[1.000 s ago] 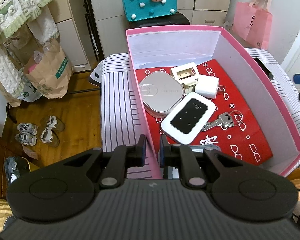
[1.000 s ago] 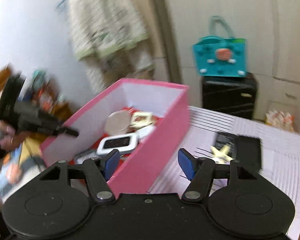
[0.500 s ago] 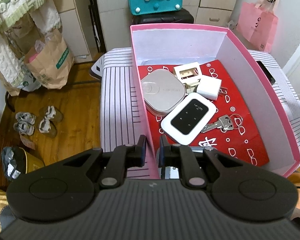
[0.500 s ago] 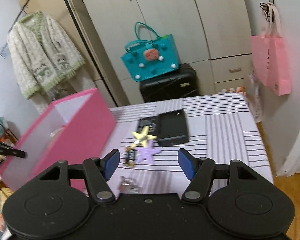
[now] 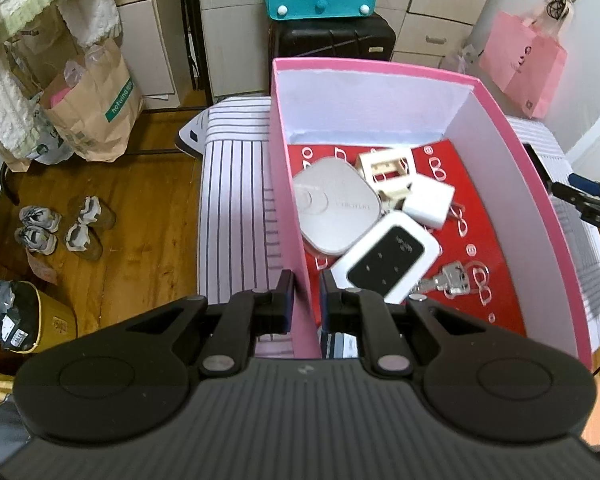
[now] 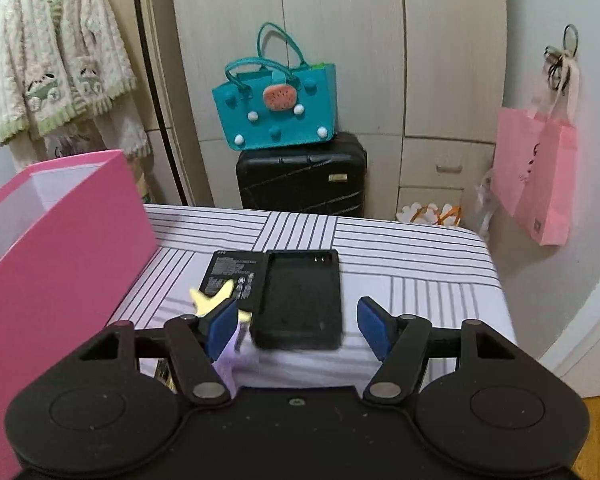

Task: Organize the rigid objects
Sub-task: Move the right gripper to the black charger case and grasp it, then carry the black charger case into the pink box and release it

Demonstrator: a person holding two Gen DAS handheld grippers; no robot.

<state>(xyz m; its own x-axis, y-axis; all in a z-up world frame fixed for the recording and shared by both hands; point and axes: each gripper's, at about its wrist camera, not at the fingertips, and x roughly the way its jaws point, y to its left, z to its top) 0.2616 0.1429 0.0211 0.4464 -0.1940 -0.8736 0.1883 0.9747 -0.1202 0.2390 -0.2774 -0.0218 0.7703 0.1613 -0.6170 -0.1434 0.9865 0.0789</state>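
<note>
My left gripper (image 5: 305, 294) is shut on the near left wall of the pink box (image 5: 288, 216). Inside lie a grey rounded case (image 5: 336, 210), a white-and-black pocket router (image 5: 386, 258), a white charger cube (image 5: 429, 199), a beige plastic frame (image 5: 388, 168) and keys (image 5: 450, 280). My right gripper (image 6: 298, 330) is open, low over the striped table, its fingers either side of a black battery charger (image 6: 300, 296). A flat black battery (image 6: 234, 272) lies left of the charger, with a yellow star (image 6: 212, 298) and a purple piece (image 6: 230, 364) by the left finger. The box also shows at the left (image 6: 60, 240).
The striped tablecloth (image 6: 400, 256) covers a small table. Behind it stand a black suitcase (image 6: 302, 176) with a teal bag (image 6: 276, 108) on top. A pink bag (image 6: 536, 184) hangs on the right wall. Shoes (image 5: 60, 228) and paper bags (image 5: 96, 108) sit on the wooden floor at left.
My right gripper swung from the pink box over to the table's right part and dropped toward the black charger. My left gripper kept its hold on the box wall and moved the box slightly.
</note>
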